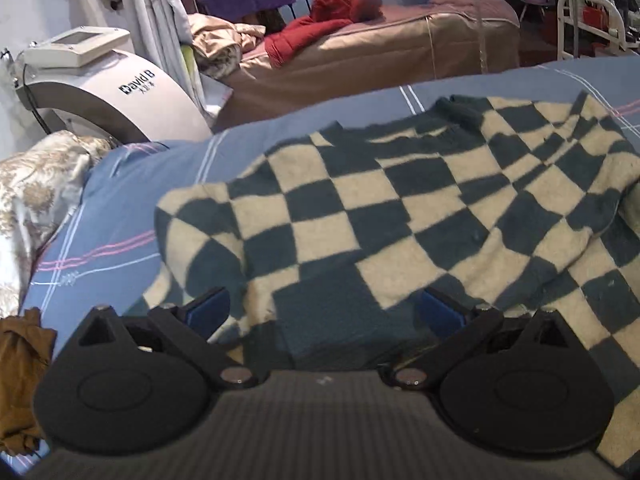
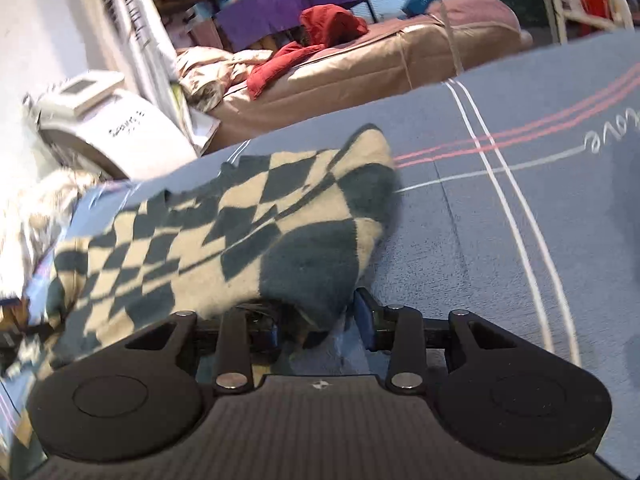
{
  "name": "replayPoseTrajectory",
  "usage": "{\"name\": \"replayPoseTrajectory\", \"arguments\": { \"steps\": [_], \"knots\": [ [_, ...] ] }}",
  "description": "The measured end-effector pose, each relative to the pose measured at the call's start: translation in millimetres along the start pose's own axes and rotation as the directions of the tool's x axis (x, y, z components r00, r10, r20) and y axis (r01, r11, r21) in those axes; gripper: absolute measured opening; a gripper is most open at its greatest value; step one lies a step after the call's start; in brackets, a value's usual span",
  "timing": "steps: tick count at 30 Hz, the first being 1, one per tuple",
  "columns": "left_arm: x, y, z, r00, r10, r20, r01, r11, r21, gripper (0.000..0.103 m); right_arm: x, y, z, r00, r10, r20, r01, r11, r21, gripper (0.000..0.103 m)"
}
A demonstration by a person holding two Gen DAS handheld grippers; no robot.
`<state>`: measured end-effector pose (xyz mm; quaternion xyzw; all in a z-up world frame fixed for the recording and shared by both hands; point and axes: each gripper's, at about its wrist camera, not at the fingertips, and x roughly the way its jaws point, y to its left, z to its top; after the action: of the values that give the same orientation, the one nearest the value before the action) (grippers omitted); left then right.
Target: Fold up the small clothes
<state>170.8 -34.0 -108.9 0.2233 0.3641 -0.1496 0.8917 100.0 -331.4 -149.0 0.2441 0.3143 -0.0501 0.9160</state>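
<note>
A checkered sweater (image 1: 400, 216), dark teal and cream, lies spread on a blue-grey bedsheet (image 1: 120, 216) crossed by pink and white stripes. In the left wrist view its neckline points toward the far edge of the bed and a sleeve is folded across its right side. The left gripper (image 1: 324, 308) sits over the near hem with its blue-padded fingers (image 1: 208, 308) spread wide, one on each side of the cloth, not pinching it.

In the right wrist view the sweater (image 2: 224, 232) is bunched and lifted at one end, and that fold hangs down into the right gripper (image 2: 316, 320). The fingers (image 2: 362, 314) stand fairly narrow with the dark fabric between them; whether they truly clamp it cannot be told, since the left finger is hidden behind the cloth and the frame is blurred. Bare sheet (image 2: 500, 220) lies to the right of the sweater.

Past the far edge of the bed stands a second bed with a tan cover (image 1: 380, 48), with a red garment (image 1: 324, 16) heaped on it. A white machine (image 1: 108, 88) stands at the left beside a floral quilt (image 1: 36, 196).
</note>
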Motion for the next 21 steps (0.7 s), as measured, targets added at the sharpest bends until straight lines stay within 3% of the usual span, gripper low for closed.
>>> {"name": "replayPoseTrajectory", "arguments": {
  "steps": [1, 2, 3, 5, 7, 9, 11, 12, 13, 15, 18, 21],
  "knots": [
    [7.7, -5.1, -2.0, 1.0, 0.011, -0.016, -0.011, 1.0, 0.003, 0.103, 0.8, -1.5, 1.3, 1.0, 0.014, 0.002, -0.014, 1.0, 0.027, 0.025],
    [17.3, -8.7, -6.8, 0.999, 0.032, -0.043, -0.032, 0.999, 0.009, 0.103, 0.9, -1.2, 3.7, 0.999, 0.035, -0.011, -0.035, 0.999, 0.038, 0.02],
    [24.8, -10.3, -9.1, 0.997, 0.041, -0.068, -0.041, 0.999, 0.012, 0.103, -0.7, 1.7, 6.2, 1.0, 0.003, -0.026, -0.003, 1.0, 0.015, 0.018],
    [32.9, -8.7, -18.5, 0.994, 0.032, -0.103, -0.033, 0.999, -0.004, 0.103, -7.7, 13.6, 14.3, 0.989, -0.143, -0.044, 0.137, 0.983, -0.123, 0.015],
    [34.3, -2.9, -21.9, 0.995, 0.011, -0.1, -0.015, 0.999, -0.035, 0.103, -19.8, 22.8, 25.4, 0.967, -0.254, -0.019, 0.239, 0.932, -0.273, 0.013],
    [34.2, 2.0, -23.3, 0.994, 0.005, -0.11, -0.011, 0.999, -0.052, 0.103, -29.3, 31.5, 38.4, 0.95, -0.312, -0.02, 0.283, 0.886, -0.367, 0.012],
    [32.1, 8.5, -24.0, 0.994, 0.017, -0.112, -0.024, 0.998, -0.058, 0.103, -27.9, 49.2, 38.6, 0.928, -0.37, -0.038, 0.3, 0.804, -0.514, 0.013],
    [31.3, 10.7, -24.9, 0.994, 0.023, -0.111, -0.029, 0.998, -0.059, 0.103, -24.4, 55.3, 34.2, 0.921, -0.387, -0.049, 0.3, 0.782, -0.546, 0.015],
    [29.0, 15.1, -25.6, 0.993, 0.025, -0.112, -0.032, 0.997, -0.063, 0.103, -16.7, 57.9, 26.9, 0.913, -0.402, -0.072, 0.294, 0.768, -0.569, 0.028],
    [22.1, 26.0, -26.4, 0.994, 0.035, -0.102, -0.045, 0.995, -0.093, 0.103, 4.4, 57.2, 5.4, 0.894, -0.431, -0.121, 0.262, 0.724, -0.638, 0.026],
    [6.1, 53.3, -28.1, 0.998, 0.035, -0.061, -0.045, 0.983, -0.181, 0.103, 2.3, 62.4, -12.3, 0.898, -0.44, 0.004, 0.32, 0.647, -0.692, 0.031],
    [4.8, 81.0, -23.7, 0.999, -0.008, -0.034, -0.002, 0.959, -0.283, 0.103, -1.1, 61.8, -17.9, 0.894, -0.445, 0.047, 0.35, 0.629, -0.695, 0.035]
  ]
}}
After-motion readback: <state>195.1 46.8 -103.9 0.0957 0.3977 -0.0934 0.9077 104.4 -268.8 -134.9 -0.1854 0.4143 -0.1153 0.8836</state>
